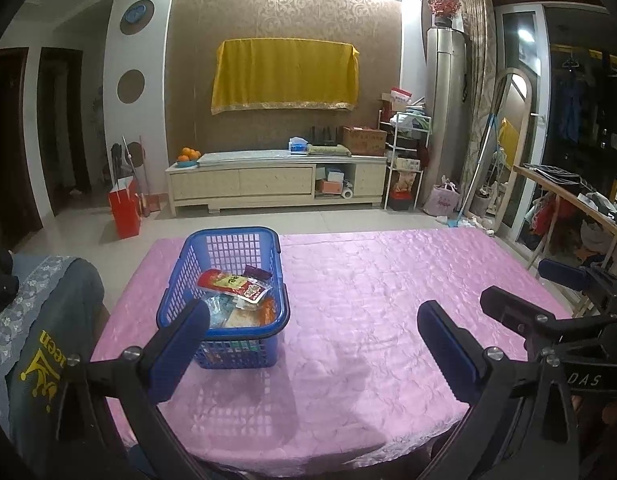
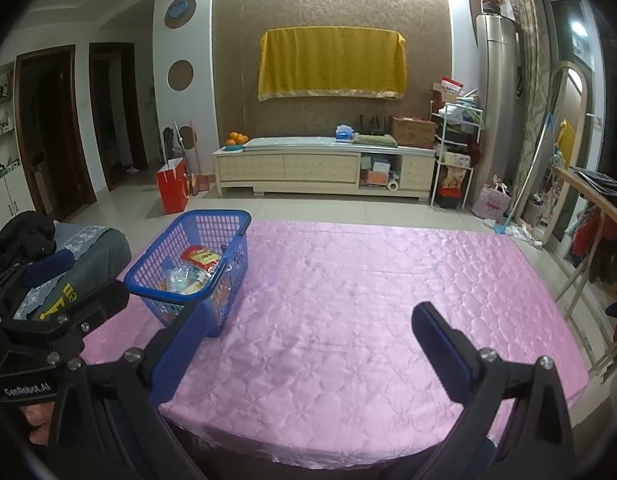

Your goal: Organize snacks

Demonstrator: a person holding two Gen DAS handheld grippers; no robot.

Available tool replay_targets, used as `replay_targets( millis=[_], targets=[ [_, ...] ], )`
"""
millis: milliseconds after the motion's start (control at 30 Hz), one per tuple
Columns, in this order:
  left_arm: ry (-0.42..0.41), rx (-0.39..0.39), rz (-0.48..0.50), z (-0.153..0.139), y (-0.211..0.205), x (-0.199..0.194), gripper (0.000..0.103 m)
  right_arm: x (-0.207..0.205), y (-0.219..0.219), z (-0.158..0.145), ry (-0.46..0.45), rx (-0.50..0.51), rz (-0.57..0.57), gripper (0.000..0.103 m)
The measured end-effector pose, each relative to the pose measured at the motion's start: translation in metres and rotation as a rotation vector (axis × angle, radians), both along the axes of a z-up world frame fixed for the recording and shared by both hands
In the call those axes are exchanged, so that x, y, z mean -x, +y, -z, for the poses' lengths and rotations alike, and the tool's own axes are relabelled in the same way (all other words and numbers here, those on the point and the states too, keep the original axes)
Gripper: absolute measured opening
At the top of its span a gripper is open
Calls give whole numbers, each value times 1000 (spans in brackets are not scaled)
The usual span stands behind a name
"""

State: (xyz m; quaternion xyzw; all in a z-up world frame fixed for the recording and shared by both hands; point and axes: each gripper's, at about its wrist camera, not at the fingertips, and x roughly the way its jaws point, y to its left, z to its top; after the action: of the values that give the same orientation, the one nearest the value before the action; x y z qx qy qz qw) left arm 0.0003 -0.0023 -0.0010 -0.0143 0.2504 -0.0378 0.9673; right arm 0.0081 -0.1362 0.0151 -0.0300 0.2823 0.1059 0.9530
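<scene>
Covering almost the whole lower half of both views, the table with the pink quilted cloth (image 1: 388, 300) is the biggest thing here, and its surface is bare except for one object. That object is the blue plastic basket (image 1: 176, 280), which stands upright near the left far part of the cloth, and all the snacks that I can see are already inside it: a red packet (image 1: 232, 286) lies on top, a small dark purple packet (image 1: 256, 272) leans behind it against the far wall, and some clear and orange packets (image 1: 244, 312) lie under them. No snack is visible on the cloth outside the basket, so I judge that the sorting is finished or nearly finished. The left gripper (image 1: 314, 344) hangs over the near part of the table with its jaws fully spread and nothing between them; its left finger only overlaps the basket in the picture, and I cannot tell if it touches it. The right gripper (image 2: 308, 344) is in the same condition, wide open and empty, over the bare cloth to the right of the basket. If a step remains, it is probably to check the basket and retire the hands. To do this well, both claws should stay clear of the basket rim, because a light plastic basket slides easily on such smooth cloth.
</scene>
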Motion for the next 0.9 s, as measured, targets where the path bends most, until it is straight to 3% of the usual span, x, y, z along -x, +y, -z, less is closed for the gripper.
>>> replay_targets(
  millis=[900],
  targets=[
    [13, 8, -12, 0, 2, 4, 103, 5, 6, -2, -7, 9, -15, 103]
  ],
)
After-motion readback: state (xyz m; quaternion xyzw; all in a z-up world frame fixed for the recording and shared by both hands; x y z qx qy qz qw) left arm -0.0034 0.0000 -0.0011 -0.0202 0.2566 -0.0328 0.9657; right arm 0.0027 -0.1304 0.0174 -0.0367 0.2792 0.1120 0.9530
